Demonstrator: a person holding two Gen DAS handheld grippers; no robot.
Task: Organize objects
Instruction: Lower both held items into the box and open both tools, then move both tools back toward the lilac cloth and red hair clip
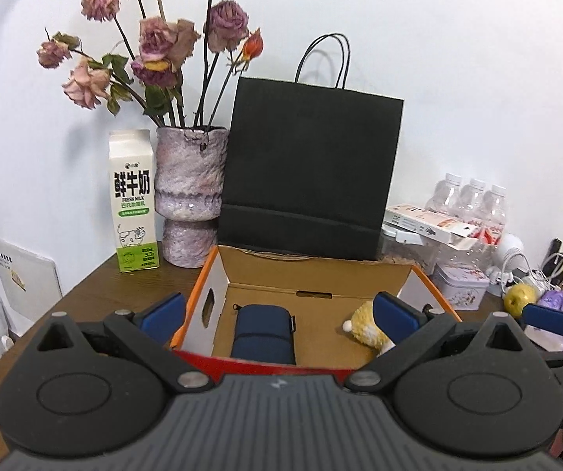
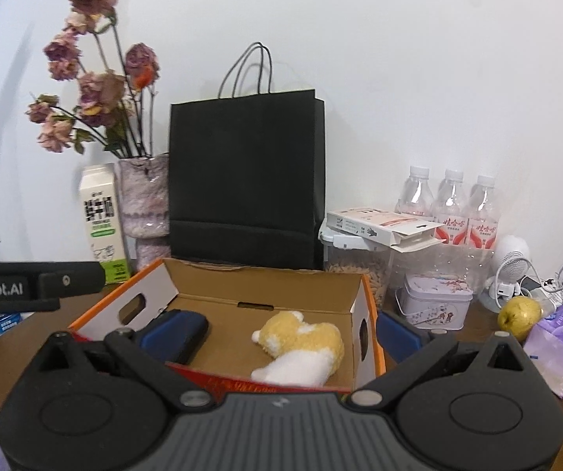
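Plush (image 2: 301,339) ahead between open right claw (image 2: 277,331), seemingly.

An open cardboard box (image 1: 313,274) sits on the table (image 1: 97,294) just ahead of me. In it a zip case (image 1: 264,331) lies left and a plush toy (image 2: 301,347) right. Behind the box stands a paper bag (image 1: 309,168); left of the bag a vase (image 1: 189,196), then a milk carton (image 1: 134,204). Right of the box lie a tin (image 2: 434,302) and an apple (image 2: 519,316).

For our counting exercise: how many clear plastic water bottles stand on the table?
3: water bottles in a row by the wall at right, left, middle, right. More may hide behind.
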